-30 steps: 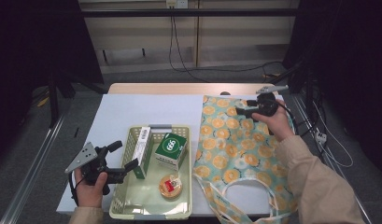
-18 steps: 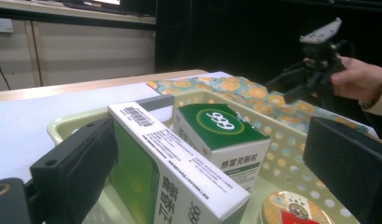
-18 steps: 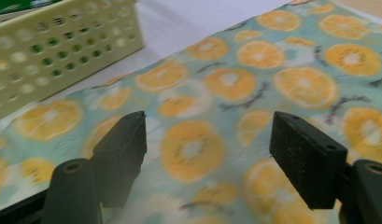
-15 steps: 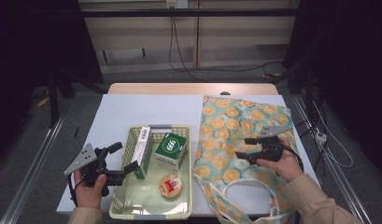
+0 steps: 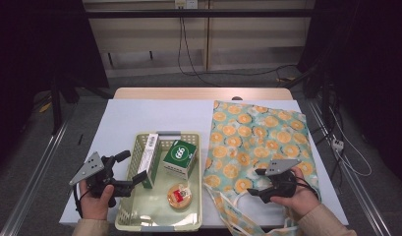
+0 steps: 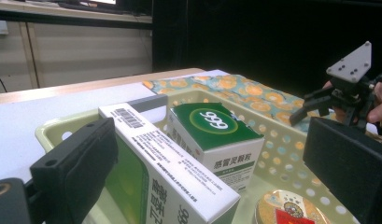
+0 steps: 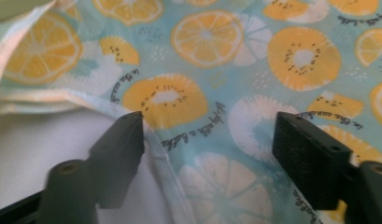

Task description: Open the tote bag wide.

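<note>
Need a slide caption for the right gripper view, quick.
Open right gripper poised over the fruit-print bag near its white-edged opening.

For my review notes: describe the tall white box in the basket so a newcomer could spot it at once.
Find the pale green basket left of the fruit-print bag. At its left wall stands the long white box, by the open left gripper. Unlike the squat green-topped box and round tin, it is slim with a barcode.
</note>
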Available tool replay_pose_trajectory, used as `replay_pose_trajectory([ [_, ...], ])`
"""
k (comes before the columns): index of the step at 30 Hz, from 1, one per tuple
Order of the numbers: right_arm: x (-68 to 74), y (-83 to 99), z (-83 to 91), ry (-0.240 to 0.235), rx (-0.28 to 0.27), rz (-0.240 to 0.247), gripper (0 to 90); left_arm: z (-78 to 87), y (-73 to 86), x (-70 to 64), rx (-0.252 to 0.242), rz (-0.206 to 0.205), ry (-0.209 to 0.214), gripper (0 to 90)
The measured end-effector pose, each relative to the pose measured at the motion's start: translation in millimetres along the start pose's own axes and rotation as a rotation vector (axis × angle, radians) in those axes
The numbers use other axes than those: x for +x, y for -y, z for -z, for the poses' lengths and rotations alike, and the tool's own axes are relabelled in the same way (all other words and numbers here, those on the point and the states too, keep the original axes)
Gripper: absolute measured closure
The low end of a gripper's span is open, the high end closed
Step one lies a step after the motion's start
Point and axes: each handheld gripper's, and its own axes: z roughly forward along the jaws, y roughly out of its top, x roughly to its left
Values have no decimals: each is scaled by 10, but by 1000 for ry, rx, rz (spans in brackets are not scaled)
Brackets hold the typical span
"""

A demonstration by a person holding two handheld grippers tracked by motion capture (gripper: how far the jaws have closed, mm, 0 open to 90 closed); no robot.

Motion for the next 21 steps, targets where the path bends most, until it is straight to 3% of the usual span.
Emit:
replay_pose_trajectory([
  [6,-7,-22,-42,-43,-8,47,801,6,-5,1,-5,0,-1,30],
  [11,-44,-49,-74,-38,-7,30,896,11,-5,0,-6,1,-3,30],
  [17,-159,-106,-125,-35,-36,-29,900,6,-14,-6,-9,-4,-5,30],
  [21,-308,-229,-157,-13,-64,-65,900,-10,-20,-13,-9,-5,0,30],
])
